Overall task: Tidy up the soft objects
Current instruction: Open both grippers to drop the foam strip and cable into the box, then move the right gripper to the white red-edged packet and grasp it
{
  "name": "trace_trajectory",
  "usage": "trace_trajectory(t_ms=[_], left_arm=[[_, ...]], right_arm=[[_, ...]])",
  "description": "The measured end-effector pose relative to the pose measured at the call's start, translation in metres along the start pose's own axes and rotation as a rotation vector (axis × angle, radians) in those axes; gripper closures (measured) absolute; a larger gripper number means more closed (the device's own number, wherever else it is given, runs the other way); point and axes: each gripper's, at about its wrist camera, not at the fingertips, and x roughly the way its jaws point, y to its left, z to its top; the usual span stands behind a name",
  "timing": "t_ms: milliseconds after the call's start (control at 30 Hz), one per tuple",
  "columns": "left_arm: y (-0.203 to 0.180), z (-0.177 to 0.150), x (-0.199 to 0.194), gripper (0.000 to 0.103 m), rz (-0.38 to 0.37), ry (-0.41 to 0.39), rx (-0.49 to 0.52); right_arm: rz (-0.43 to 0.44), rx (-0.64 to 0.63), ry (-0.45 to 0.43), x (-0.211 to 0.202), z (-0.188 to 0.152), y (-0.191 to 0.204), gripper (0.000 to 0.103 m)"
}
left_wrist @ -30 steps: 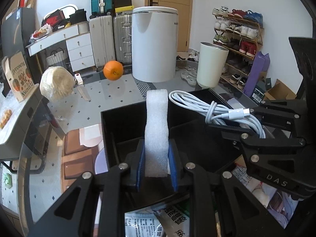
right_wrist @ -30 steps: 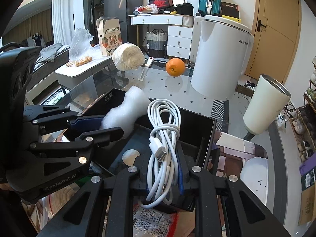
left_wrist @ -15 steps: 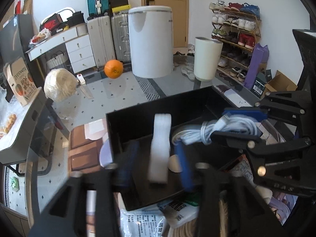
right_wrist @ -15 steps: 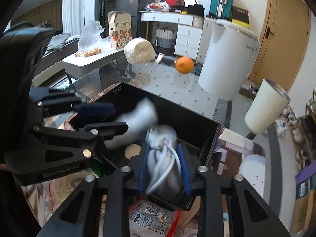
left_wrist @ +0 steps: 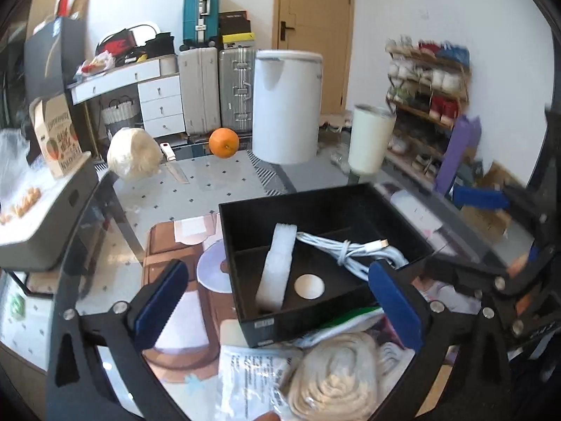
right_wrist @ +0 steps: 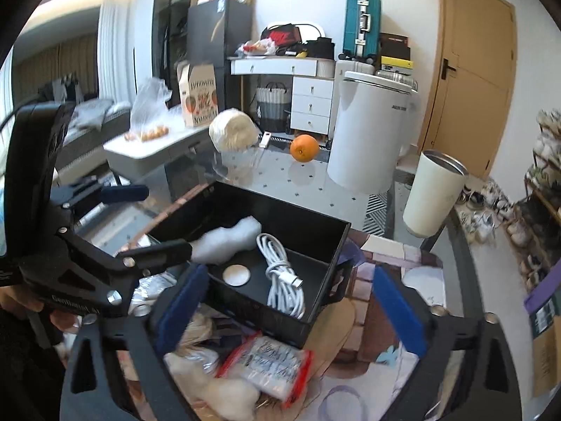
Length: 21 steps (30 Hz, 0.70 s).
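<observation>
A black open box (left_wrist: 245,319) (right_wrist: 336,245) sits on the glass table. A white foam strip (left_wrist: 277,266) (right_wrist: 228,240) leans inside its left part. A coiled white cable (left_wrist: 354,251) (right_wrist: 282,277) lies inside its right part, beside a small white disc (left_wrist: 309,286). My left gripper (left_wrist: 277,305) is open and empty, held back above the box's near wall. My right gripper (right_wrist: 291,305) is open and empty, above the box's near corner. Each gripper shows at the side of the other's view.
Bagged soft items lie in front of the box: a cream rope coil (left_wrist: 333,375) and printed packets (right_wrist: 270,361). Behind stand a white kettle (left_wrist: 285,105), a cream tumbler (left_wrist: 370,140), an orange (left_wrist: 223,142), a cabbage (left_wrist: 131,154) and a knife (left_wrist: 173,165).
Both grippers opened and let go: the foam strip and the cable now rest in the box. Both grippers have drawn back and up from it.
</observation>
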Motion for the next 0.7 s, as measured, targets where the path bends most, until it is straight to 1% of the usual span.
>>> trace_trajectory(t_ms=[33,100,200,300,400,567,700], left_arm=[[0.003,-0.001,-0.005,0.000,-0.010,-0.007,-0.020],[0.006,-0.004,-0.014,0.000,-0.002,-0.023,-0.046],[0.008,-0.013,-0.023,0.000,0.020,-0.033,-0.042],[0.010,-0.024,-0.031,0.000,0.037,-0.033,-0.051],[0.009,-0.033,-0.037,0.000,0.040,-0.024,-0.057],[0.010,-0.046,-0.047,0.000,0.049,-0.021,-0.060],[0.011,-0.055,-0.048,0.000,0.046,0.000,-0.067]], right_arm=[[0.013,0.022,-0.008,-0.004,-0.003,-0.001,0.000],[0.037,0.063,-0.016,-0.011,-0.009,-0.001,0.000],[0.037,0.092,-0.027,-0.020,-0.017,0.002,0.000],[0.034,0.090,-0.031,-0.027,-0.024,0.006,0.000],[0.026,0.091,-0.020,-0.032,-0.031,0.008,0.000],[0.044,0.095,0.003,-0.036,-0.043,0.009,0.000],[0.037,0.101,0.030,-0.036,-0.050,0.006,0.000]])
